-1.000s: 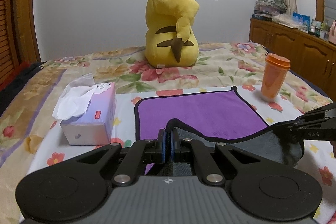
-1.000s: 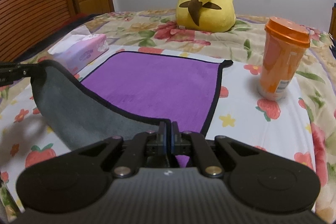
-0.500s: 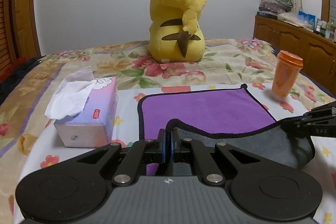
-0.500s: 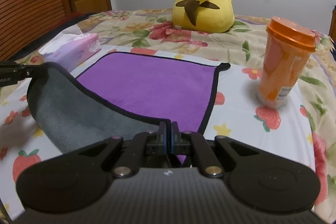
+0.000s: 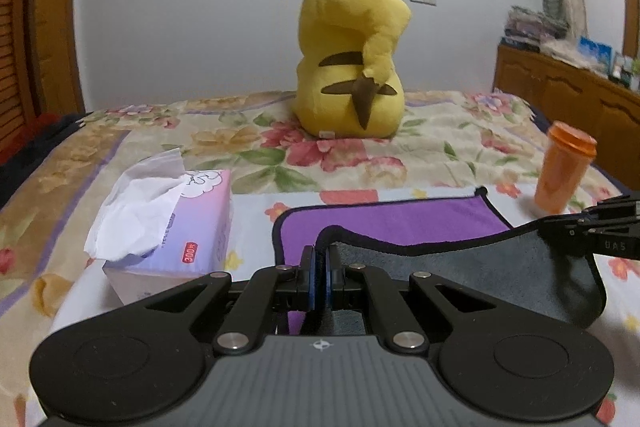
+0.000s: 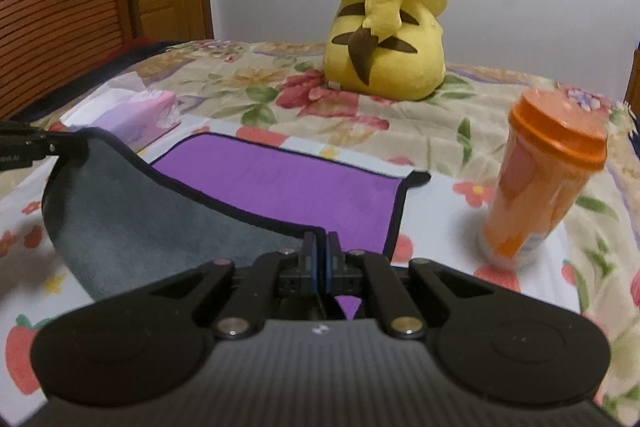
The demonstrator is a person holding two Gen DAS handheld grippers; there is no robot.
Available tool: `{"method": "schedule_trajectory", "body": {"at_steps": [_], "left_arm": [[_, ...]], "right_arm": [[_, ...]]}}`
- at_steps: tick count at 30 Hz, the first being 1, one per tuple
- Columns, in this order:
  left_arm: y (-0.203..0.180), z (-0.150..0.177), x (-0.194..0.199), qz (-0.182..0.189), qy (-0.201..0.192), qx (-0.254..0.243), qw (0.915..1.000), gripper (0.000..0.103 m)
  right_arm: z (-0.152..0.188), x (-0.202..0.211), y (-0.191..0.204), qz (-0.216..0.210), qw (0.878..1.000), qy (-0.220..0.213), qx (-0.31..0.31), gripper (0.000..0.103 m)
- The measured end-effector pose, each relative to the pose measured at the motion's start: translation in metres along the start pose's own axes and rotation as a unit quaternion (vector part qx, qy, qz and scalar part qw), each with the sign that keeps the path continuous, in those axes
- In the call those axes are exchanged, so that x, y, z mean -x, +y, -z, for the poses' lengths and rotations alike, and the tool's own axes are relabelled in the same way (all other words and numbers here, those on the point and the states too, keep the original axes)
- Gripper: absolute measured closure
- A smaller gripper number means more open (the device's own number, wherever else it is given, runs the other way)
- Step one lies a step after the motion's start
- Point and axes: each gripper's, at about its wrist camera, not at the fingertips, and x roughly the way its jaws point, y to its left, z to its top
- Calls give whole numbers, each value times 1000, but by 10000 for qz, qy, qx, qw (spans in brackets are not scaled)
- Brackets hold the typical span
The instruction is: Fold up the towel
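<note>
I am pinching the towel's (image 5: 400, 223) 2 near corners, 1 in my left gripper (image 5: 319, 269), 1 in my right gripper (image 6: 319, 259), lifting its grey underside over the purple half lying on the bed (image 5: 440, 147). Fold begun; far edge not yet met.

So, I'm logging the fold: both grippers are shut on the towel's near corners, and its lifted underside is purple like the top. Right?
Not quite. The left gripper and right gripper are shut on the towel, but the lifted underside is grey; only the top is purple, as the right wrist view shows.
</note>
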Motion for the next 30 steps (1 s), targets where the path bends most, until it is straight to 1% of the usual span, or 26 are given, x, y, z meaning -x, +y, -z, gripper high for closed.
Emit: {"method": "schedule_trajectory", "body": {"at_steps": [5,11,17,24,30], "left_arm": [[1,-4,-7,-123,-88,-85,9998,95],[-2,-16,-18,-152,-215,-289,9992,95],[-3,-26,-35,-234,-303,-302,9988,95],[1,-33,-57,-199,-235,-169,9994,95],[6,-34,-80,-297,-230,-182,9991,95]], "right_arm": [[-9,-6,-2,26,9999,-127,99,99],[-21,-13,-1,109,9990,-343,254,99],[-34,-23,-5,257,9978,-549,265,99],[-41,-45,-13,397,9976,-513,223,99],[-37,-65,-15,580,9965,-532,293,99]]}}
